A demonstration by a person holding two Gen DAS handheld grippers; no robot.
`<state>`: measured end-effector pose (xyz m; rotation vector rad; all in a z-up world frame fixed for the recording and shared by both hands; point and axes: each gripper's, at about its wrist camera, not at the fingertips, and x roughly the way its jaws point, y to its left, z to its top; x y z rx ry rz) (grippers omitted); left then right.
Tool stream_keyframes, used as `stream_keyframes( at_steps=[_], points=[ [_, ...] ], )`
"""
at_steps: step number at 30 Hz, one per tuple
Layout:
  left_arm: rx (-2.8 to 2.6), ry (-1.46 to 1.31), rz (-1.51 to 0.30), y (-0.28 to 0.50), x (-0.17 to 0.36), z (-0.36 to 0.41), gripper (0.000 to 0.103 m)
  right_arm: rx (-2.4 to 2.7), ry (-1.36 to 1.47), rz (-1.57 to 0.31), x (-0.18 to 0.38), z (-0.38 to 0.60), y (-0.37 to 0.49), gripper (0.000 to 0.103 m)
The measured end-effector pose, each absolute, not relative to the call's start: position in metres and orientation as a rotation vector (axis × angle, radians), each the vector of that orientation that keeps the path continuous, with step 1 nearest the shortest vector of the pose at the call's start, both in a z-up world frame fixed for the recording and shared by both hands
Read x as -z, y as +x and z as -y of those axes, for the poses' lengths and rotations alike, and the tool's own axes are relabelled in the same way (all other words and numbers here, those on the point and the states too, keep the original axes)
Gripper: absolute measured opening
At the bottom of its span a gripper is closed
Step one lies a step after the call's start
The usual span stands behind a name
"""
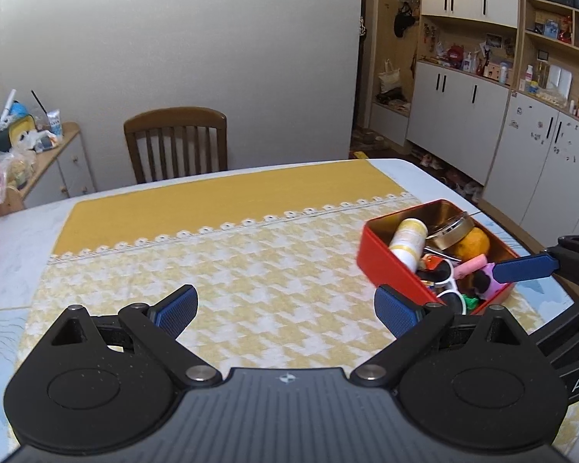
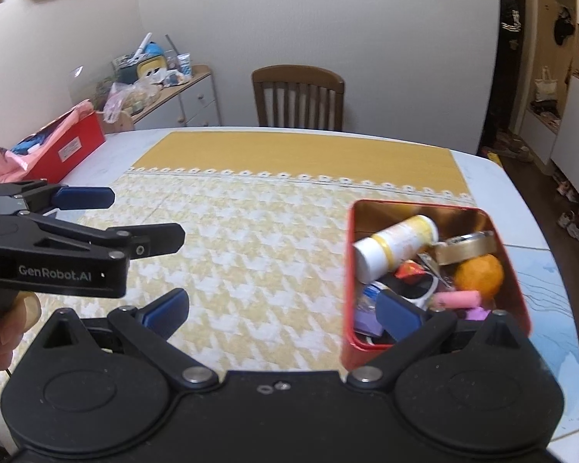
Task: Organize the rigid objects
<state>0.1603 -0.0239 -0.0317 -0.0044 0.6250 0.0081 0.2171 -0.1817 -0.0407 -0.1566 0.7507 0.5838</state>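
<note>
Grippers: left gripper (image 1: 285,314) apart, empty | right gripper (image 2: 283,314) apart (empty) | red tin (image 2: 515,293) full, on tablecloth (image 2: 258,247)

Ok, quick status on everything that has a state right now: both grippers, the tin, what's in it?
Left gripper: open, empty, above the cloth.
Right gripper: open, empty, beside the tin.
Red tin: lidless, upright, full.
White bottle: lying on its side in the tin.
Orange: whole, in the tin.

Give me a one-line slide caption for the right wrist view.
Both grippers, right and left, open and empty beside a red tin packed with small objects.
</note>
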Motion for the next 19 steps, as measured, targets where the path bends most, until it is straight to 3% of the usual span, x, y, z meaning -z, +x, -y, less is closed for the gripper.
stream_keyframes(
  at_steps=[19],
  points=[
    [-0.073, 0.002, -0.613, 0.15, 0.031, 0.003, 0.099, -0.63, -0.175, -0.754, 0.041, 0.153, 0.214, 0.103]
  ],
)
